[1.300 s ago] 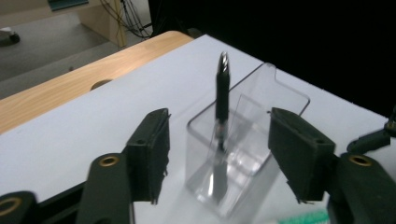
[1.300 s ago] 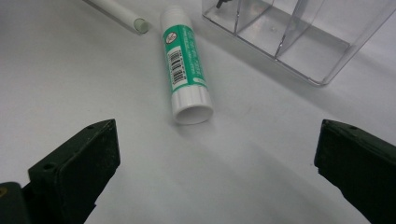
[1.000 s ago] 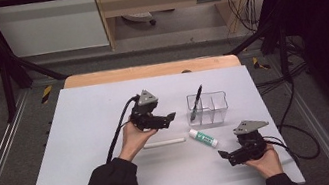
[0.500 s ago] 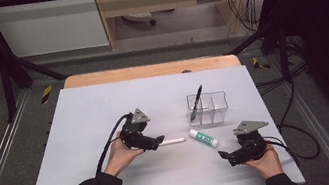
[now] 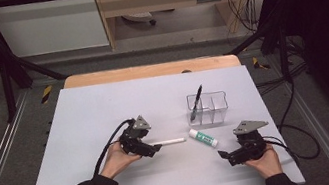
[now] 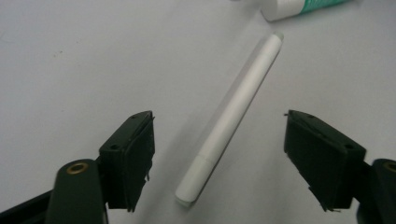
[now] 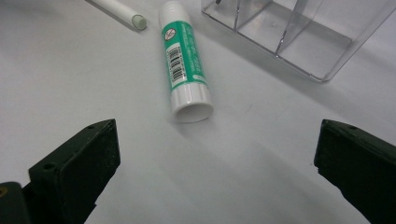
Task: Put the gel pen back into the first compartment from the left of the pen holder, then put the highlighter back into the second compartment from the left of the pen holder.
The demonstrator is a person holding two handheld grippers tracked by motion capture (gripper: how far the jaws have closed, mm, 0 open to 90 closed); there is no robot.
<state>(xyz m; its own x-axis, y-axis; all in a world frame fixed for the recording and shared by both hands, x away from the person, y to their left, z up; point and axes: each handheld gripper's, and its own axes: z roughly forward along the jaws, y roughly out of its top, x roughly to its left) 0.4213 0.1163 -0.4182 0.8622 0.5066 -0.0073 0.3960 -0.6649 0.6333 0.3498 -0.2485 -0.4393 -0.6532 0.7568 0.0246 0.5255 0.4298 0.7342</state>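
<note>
A white pen lies on the white table, seen closer as the pen between the two jaws of my left gripper. These jaws have just been closing, but their pads stand clear of the pen on both sides. My left gripper is low over the pen's left end. A green-and-white glue stick lies just right of the pen. My right gripper rests near the front right, wide open, with the glue stick lying ahead of its jaws.
A clear compartment organizer stands behind the glue stick, with a black pen leaning in its left cell. Its corner shows in the right gripper view. Cables trail from both grippers. The table's wooden far edge lies beyond.
My left gripper has come back from beside the organizer, toward the person and down, onto the white pen. The right gripper has not moved.
</note>
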